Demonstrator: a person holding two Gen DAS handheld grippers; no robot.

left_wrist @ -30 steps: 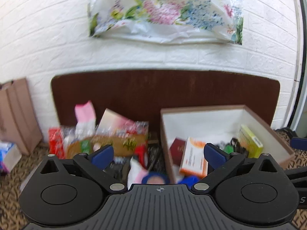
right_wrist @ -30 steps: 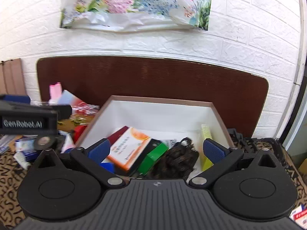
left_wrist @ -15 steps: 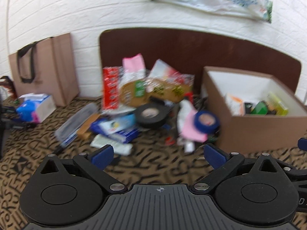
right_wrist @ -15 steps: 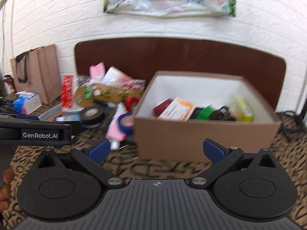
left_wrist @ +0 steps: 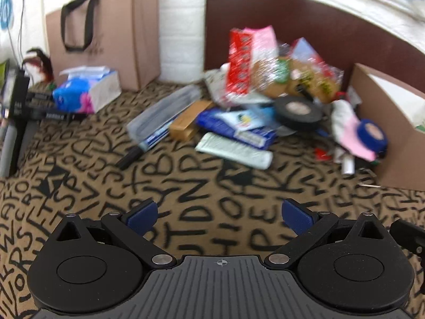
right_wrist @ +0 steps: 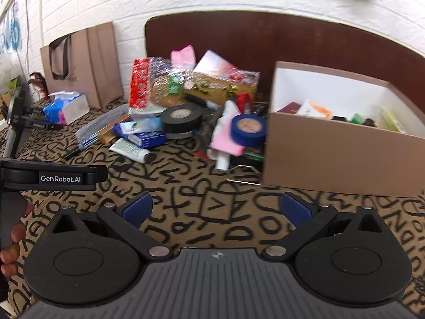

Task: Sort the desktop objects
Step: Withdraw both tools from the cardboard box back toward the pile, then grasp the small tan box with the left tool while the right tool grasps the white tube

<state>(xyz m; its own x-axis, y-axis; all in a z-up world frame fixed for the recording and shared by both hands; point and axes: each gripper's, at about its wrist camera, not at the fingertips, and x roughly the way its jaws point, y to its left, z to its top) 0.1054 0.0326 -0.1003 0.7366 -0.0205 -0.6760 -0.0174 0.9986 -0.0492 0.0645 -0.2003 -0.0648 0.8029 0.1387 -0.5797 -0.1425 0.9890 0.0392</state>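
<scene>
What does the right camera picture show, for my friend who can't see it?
An open, empty right claw hovers above a letter-patterned cloth. Behind it, a messy pile with black tape and blue tape sits beside a brown box.

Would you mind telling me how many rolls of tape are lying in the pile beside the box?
2. A black tape roll lies in the middle of the pile, and a blue tape roll lies close beside the cardboard box. The pile is cluttered, so others may be hidden.
</scene>
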